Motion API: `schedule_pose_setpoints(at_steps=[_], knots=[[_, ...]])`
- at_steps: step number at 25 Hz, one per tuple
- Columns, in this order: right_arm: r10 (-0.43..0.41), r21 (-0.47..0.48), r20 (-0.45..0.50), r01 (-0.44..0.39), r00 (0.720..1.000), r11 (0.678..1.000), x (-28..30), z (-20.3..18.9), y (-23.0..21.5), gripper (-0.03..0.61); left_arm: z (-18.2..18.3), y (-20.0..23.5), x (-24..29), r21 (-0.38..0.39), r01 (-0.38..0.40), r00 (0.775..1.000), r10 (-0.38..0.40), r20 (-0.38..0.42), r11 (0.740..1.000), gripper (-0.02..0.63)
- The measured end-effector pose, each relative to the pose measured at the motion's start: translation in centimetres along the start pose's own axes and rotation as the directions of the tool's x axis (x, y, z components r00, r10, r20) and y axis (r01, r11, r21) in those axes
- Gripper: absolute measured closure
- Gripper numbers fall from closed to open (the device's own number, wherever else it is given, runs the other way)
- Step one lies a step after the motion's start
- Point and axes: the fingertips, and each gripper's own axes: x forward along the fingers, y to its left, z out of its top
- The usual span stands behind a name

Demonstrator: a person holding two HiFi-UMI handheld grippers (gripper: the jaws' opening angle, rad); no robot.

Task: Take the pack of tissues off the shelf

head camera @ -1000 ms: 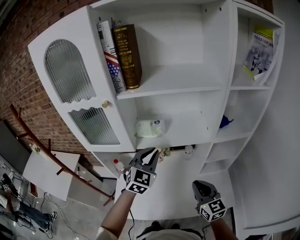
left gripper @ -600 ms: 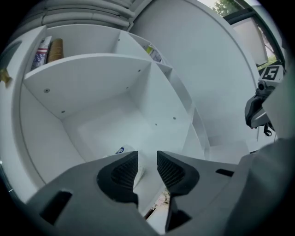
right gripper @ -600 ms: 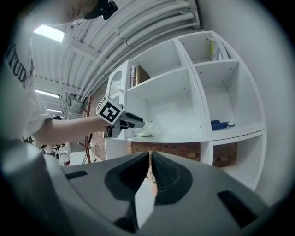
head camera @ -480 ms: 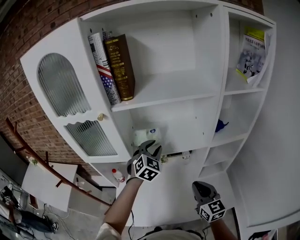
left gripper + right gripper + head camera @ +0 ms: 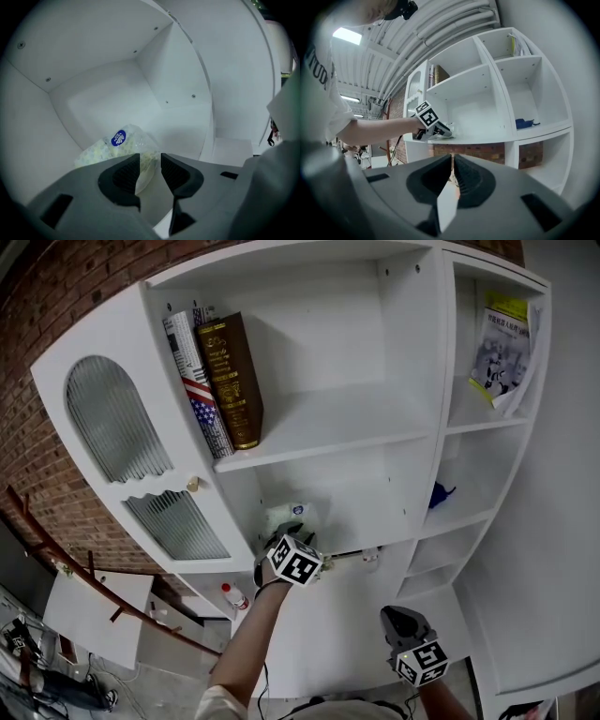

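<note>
Left fingers (image 5: 123, 176): spread wide, just been opening; the pads press on nothing, and the pack's right end shows in the gap.
Left gripper (image 5: 292, 538): reaches into the compartment under the book (image 5: 230, 381), angled down at the pack.
Pack (image 5: 119, 149): soft clear wrapper over a pale yellow-green print, with a round blue label on the upper face and loose, crinkled ends.
Pack, place: on the shelf (image 5: 328, 423) board directly below the book, towards the left wall of that compartment, lying flat.
Pack, long axis: runs side to side along the board, parallel to its front edge; one end points at the left wall, the other at the jaw gap.
Right gripper (image 5: 453, 157): fingers closed together, nothing between them; held level, low and to the right of the book, well apart from the pack.
</note>
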Motion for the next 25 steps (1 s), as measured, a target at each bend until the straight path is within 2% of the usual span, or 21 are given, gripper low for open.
schedule_pose_setpoints(at_steps=[6, 10, 12, 14, 16, 18, 21, 25], knots=[[0.028, 0.003, -0.011, -0.028, 1.0, 1.0, 0.5, -0.4, 0.5, 0.543, -1.5, 0.6, 2.1, -0.092, 0.063, 0.995, -0.069, -0.074, 0.994, 0.476], [0.041, 0.005, -0.012, -0.041, 0.999, 0.999, 0.7, -0.5, 0.6, 0.543, -1.6, 1.0, 2.6, -0.174, 0.117, 0.986, -0.136, -0.1, 0.978, 0.476], [0.044, 0.008, -0.013, -0.044, 0.999, 0.999, 0.7, -0.5, 0.5, 0.543, -1.5, 1.8, 2.4, -0.215, 0.111, 0.985, -0.136, -0.106, 0.97, 0.476], [0.046, 0.011, -0.015, -0.046, 0.999, 0.999, 0.7, -0.7, 0.3, 0.543, -1.6, 2.0, 2.4, -0.245, 0.11, 0.984, -0.14, -0.109, 0.963, 0.507], [0.049, 0.014, -0.017, -0.049, 0.999, 0.999, 0.7, -0.8, 0.2, 0.543, -1.9, 2.2, 3.0, -0.244, 0.101, 0.985, -0.131, -0.11, 0.964, 0.559], [0.052, 0.018, -0.018, -0.052, 0.998, 0.998, 0.7, -0.8, 0.1, 0.543, -2.0, 2.2, 3.4, -0.242, 0.103, 0.985, -0.132, -0.108, 0.965, 0.574], [0.051, 0.022, -0.016, -0.05, 0.999, 0.998, 0.7, -0.8, -0.1, 0.543, -1.1, 2.1, 2.2, -0.264, 0.122, 0.985, -0.149, -0.084, 0.957, 0.58], [0.044, 0.028, -0.019, -0.044, 0.999, 0.999, 0.6, -0.9, -0.5, 0.543, 0.4, 1.7, 0.6, -0.308, 0.16, 0.987, -0.158, 0.033, 0.938, 0.581]])
